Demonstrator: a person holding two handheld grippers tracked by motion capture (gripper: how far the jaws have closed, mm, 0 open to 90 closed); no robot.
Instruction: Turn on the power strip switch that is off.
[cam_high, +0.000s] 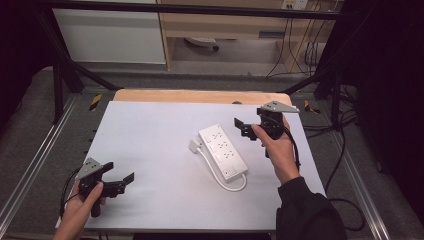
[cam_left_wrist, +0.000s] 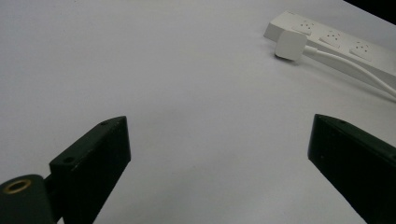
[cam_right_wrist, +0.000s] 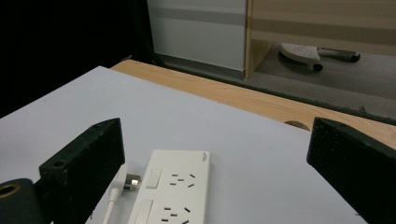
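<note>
- Power strip (cam_high: 223, 152): white, several sockets, lies flat at the middle of the white counter (cam_high: 150, 150), set on a diagonal. Its white cable (cam_high: 220, 175) loops round the near end and runs back along the strip's left side to the plug (cam_high: 194, 145), which rests on the counter just beside the strip's left edge, not inserted in any socket.
- Left claw (cam_high: 124, 181): held low near the counter's front left corner, well apart from the strip. Jaws stand wide apart with nothing between them. The left gripper view looks across bare counter toward the plug (cam_left_wrist: 290, 45) and the strip (cam_left_wrist: 336, 39) at its upper right.
- Plug, second entry: in the right gripper view its metal prongs (cam_right_wrist: 132, 181) show, pointing toward the strip's side (cam_right_wrist: 175, 191); the body is partly hidden behind the jaw.
- Right claw (cam_high: 242, 127): raised just beyond the strip's far end, close above it, aimed back over it. Jaws spread wide, holding nothing.
- Step in hand, as judged: approach. Neither claw has touched anything; the right one is the nearer and seems to be lining up on the strip's far end or the plug beside it.
- Next move, as judged: the right claw needs to descend and close across the strip or the plug body; the left claw has to cross the bare counter if it is to steady the other piece. The cable's loop may drag if either end is lifted.
</note>
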